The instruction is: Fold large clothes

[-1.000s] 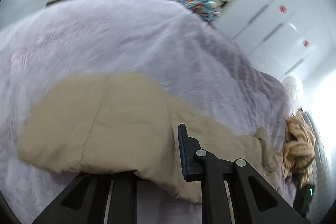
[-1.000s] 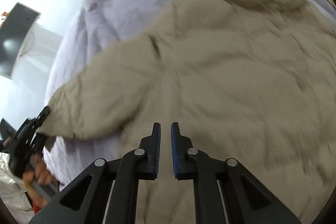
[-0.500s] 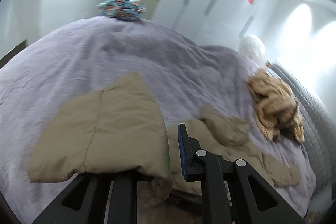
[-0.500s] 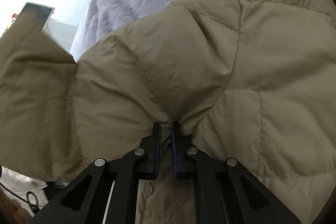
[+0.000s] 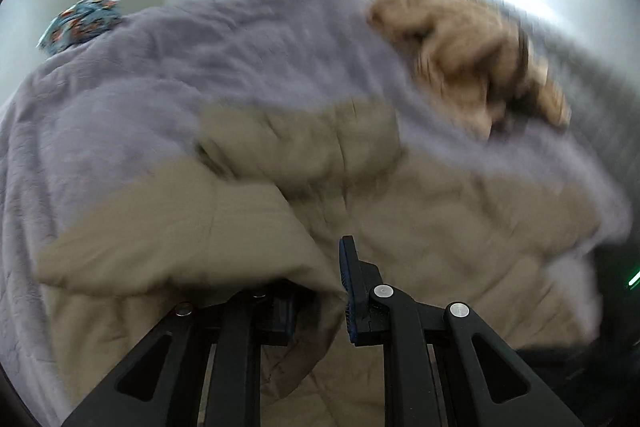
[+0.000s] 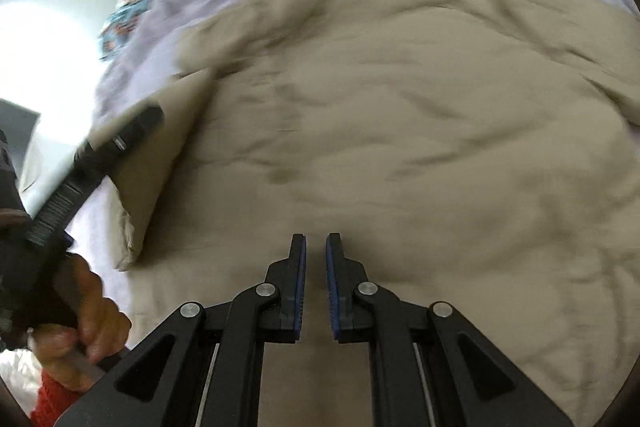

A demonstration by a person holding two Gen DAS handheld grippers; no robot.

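**Beige quilted jacket spread on a lilac-covered bed, sleeve held by the left gripper**

A lilac fleece blanket (image 5: 168,99) covers the bed and fills most of both views. On it lies the large beige quilted jacket (image 6: 420,131), back panel spread wide and wrinkled, its far edge close to the blanket's upper border in the right wrist view. The pictures show no containers.

Bare blanket lies beyond the jacket and to its left in the left wrist view. At the bed's near left edge in the right wrist view, a strip of blanket shows between the jacket's hem and the person's hand (image 6: 86,327).

The tan fuzzy garment (image 5: 464,43) lies bunched on the blanket past the jacket, near the grey headboard; it is blurred. A blue patterned bundle (image 5: 80,19) sits at the bed's far left corner, well apart from the jacket. White cupboard doors stand behind the bed; only the left wrist view shows them.

The left gripper (image 5: 320,291) clamps a folded sleeve of the jacket, the fabric draping over its left finger and pinched against the right pad. The right wrist view shows that same gripper from the side (image 6: 100,163), with the sleeve edge at its tip.

The right gripper (image 6: 316,283) hovers over the jacket's lower back with its jaws a narrow slit apart, nothing between them.
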